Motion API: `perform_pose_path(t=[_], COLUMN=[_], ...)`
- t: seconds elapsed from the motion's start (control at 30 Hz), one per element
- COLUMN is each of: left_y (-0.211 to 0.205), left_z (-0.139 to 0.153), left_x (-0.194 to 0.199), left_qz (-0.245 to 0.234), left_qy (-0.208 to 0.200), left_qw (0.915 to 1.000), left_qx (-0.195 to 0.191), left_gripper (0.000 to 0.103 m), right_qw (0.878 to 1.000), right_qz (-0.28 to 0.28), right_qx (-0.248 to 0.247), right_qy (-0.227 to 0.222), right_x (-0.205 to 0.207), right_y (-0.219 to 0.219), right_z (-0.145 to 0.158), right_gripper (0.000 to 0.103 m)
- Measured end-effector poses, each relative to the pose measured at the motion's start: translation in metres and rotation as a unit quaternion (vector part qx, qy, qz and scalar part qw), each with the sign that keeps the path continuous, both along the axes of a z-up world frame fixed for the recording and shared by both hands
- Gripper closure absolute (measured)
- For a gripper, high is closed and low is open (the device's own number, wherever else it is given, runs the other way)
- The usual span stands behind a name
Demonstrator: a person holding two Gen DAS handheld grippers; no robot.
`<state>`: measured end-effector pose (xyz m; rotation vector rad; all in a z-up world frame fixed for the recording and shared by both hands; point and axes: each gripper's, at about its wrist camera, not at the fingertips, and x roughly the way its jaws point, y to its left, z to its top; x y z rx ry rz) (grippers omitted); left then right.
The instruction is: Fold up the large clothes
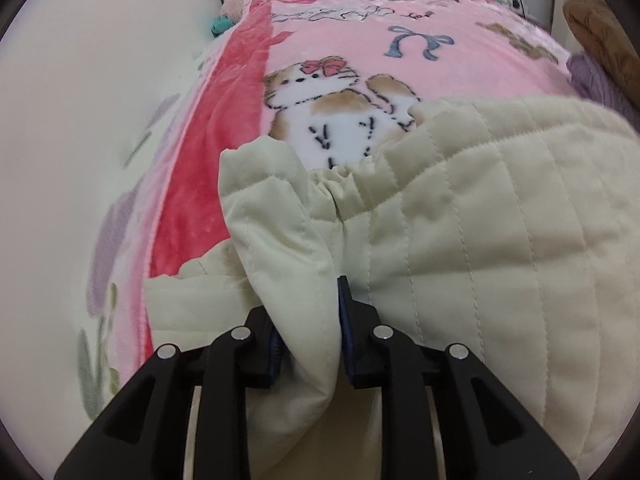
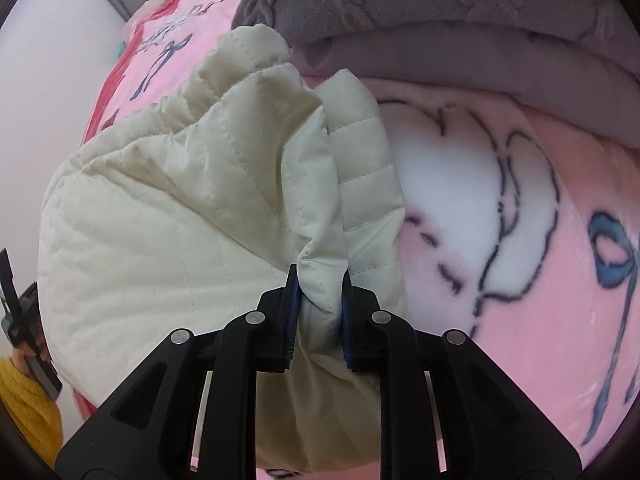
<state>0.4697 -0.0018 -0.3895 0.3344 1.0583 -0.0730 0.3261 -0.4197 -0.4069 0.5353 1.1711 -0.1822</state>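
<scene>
Pink cat-print blanket [image 1: 340, 60] covers the bed. Cream quilted jacket [image 1: 500, 220] lies on it, bunched, grey throw [image 2: 460, 28] beyond. Left claw [image 1: 308, 320] pinching a thick fold at the jacket's edge; right claw [image 2: 318, 300] pinching a doubled fold likewise. Judgement: lift both sides level, keep the padded cloth taut between them, lay the fold over squarely before letting go.

Left tool's [image 1: 308, 320] left pad behind quilted jacket [image 1: 480, 220] fold
</scene>
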Motion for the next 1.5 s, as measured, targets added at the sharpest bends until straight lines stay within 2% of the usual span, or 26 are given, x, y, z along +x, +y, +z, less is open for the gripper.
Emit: perform_pose_path(t=[0.1, 0.13, 0.17, 0.2, 0.23, 0.27, 0.3, 0.37, 0.4, 0.47, 0.63, 0.73, 0.83, 1.0, 1.13, 1.2, 1.23, 1.33, 1.4, 1.5], left_y=[0.0, 0.007, 0.016, 0.026, 0.039, 0.05, 0.061, 0.083, 0.088, 0.098, 0.101, 0.111, 0.125, 0.123, 0.123, 0.12, 0.117, 0.112, 0.105, 0.095], left_z=[0.011, 0.019, 0.026, 0.035, 0.042, 0.047, 0.051, 0.056, 0.057, 0.055, 0.041, 0.024, 0.005, -0.021, -0.029, -0.029, -0.027, -0.027, -0.033, -0.04], left_x=[-0.005, -0.008, -0.01, -0.013, -0.016, -0.017, -0.018, -0.02, -0.02, -0.016, -0.002, 0.008, 0.013, 0.019, 0.027, 0.027, 0.027, 0.025, 0.025, 0.03], left_qz=[0.0, 0.005, 0.012, 0.024, 0.034, 0.042, 0.049, 0.053, 0.049, 0.035, 0.019, 0.027, 0.033, 0.032, 0.027, 0.018, 0.007, -0.011, -0.007, 0.012], left_qy=[-0.019, -0.027, -0.035, -0.039, -0.037, -0.034, -0.031, -0.026, -0.023, -0.005, 0.033, 0.069, 0.102, 0.16, 0.2, 0.216, 0.221, 0.226, 0.225, 0.232], left_qw=[0.9996, 0.9996, 0.9993, 0.9986, 0.9973, 0.996, 0.995, 0.9939, 0.9937, 0.9933, 0.9913, 0.9834, 0.973, 0.9582, 0.9433, 0.938, 0.936, 0.9343, 0.9389, 0.941], left_qx=[0.02, 0.011, -0.004, -0.027, -0.053, -0.071, -0.082, -0.093, -0.098, -0.11, -0.126, -0.166, -0.204, -0.235, -0.263, -0.271, -0.273, -0.275, -0.261, -0.246], left_gripper=[0.069, 0.065, 0.062, 0.052, 0.04, 0.037, 0.036, 0.034, 0.027, 0.025, 0.022, 0.018, 0.013, 0.012, 0.011, 0.011, 0.011, 0.005, 0.004, 0.004], right_qw=[0.999, 0.998, 0.997, 0.997, 0.997, 0.997, 0.996, 0.995, 0.995, 0.993, 0.99, 0.989, 0.991, 0.991, 0.987, 0.982, 0.981, 0.981, 0.982, 0.984], right_qz=[0.017, 0.025, 0.031, 0.03, 0.032, 0.032, 0.032, 0.036, 0.042, 0.062, 0.103, 0.118, 0.123, 0.103, 0.115, 0.13, 0.137, 0.165, 0.16, 0.159], right_qx=[-0.034, -0.051, -0.069, -0.077, -0.07, -0.063, -0.062, -0.07, -0.074, -0.085, -0.096, -0.086, -0.039, 0.071, 0.094, 0.131, 0.132, 0.087, 0.076, 0.021], right_qy=[-0.007, -0.006, -0.004, -0.01, -0.027, -0.038, -0.047, -0.056, -0.057, -0.046, -0.004, 0.014, 0.031, 0.054, 0.055, 0.047, 0.046, 0.059, 0.062, 0.078], right_x=[0.008, 0.009, 0.01, 0.01, 0.01, 0.01, 0.011, 0.015, 0.019, 0.029, 0.055, 0.068, 0.074, 0.079, 0.085, 0.09, 0.093, 0.097, 0.1, 0.106], right_y=[0.011, 0.013, 0.014, 0.012, 0.01, 0.008, 0.006, 0.002, 0.001, -0.001, -0.006, -0.007, -0.016, -0.029, -0.026, -0.019, -0.014, 0.003, 0.009, 0.032], right_z=[0.009, 0.013, 0.02, 0.027, 0.035, 0.04, 0.046, 0.055, 0.057, 0.057, 0.04, 0.024, 0.006, -0.025, -0.028, -0.025, -0.023, -0.025, -0.03, -0.031], right_gripper=[0.077, 0.068, 0.046, 0.036, 0.032, 0.032, 0.032, 0.022, 0.021, 0.016, 0.012, 0.008, 0.008, 0.008, 0.008, 0.007, 0.007, 0.007, 0.007, 0.009])
